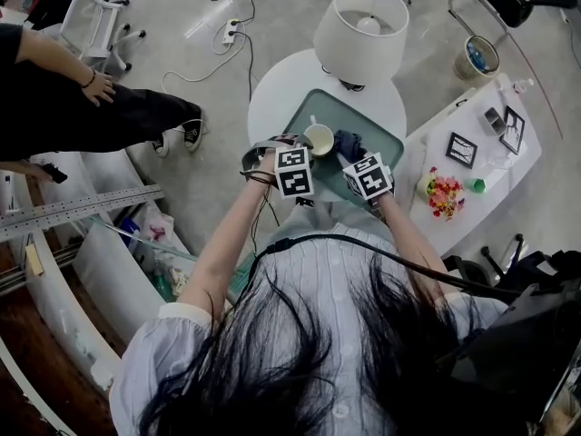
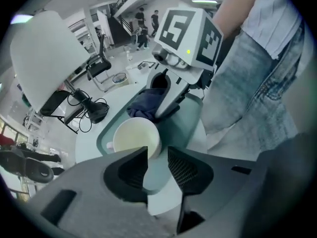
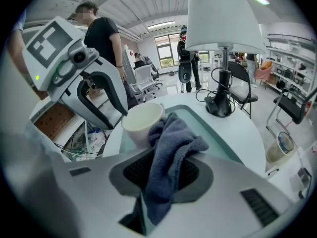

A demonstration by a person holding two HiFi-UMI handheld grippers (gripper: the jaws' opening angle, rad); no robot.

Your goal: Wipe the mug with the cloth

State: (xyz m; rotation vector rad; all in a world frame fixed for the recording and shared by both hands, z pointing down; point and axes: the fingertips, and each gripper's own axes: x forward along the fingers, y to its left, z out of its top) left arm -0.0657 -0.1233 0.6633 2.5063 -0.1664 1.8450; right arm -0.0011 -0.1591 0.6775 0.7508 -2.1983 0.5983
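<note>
A cream mug (image 1: 319,139) stands upright on a pale green tray (image 1: 377,130) on the round white table. My left gripper (image 2: 158,160) has its jaws a narrow gap apart over the mug's (image 2: 134,139) near rim, one jaw over the opening and the other outside, shut on the wall. My right gripper (image 3: 161,170) is shut on a dark blue cloth (image 3: 171,152), which hangs out of the jaws. The cloth's free end lies against the side of the mug (image 3: 143,120). In the head view the cloth (image 1: 349,143) sits just right of the mug.
A white-shaded lamp (image 1: 363,30) stands at the back of the round table (image 1: 272,98), its black base (image 3: 220,105) beyond the tray. A low white side table (image 1: 472,153) with frames and toys is on the right. A person (image 1: 82,107) sits at the left.
</note>
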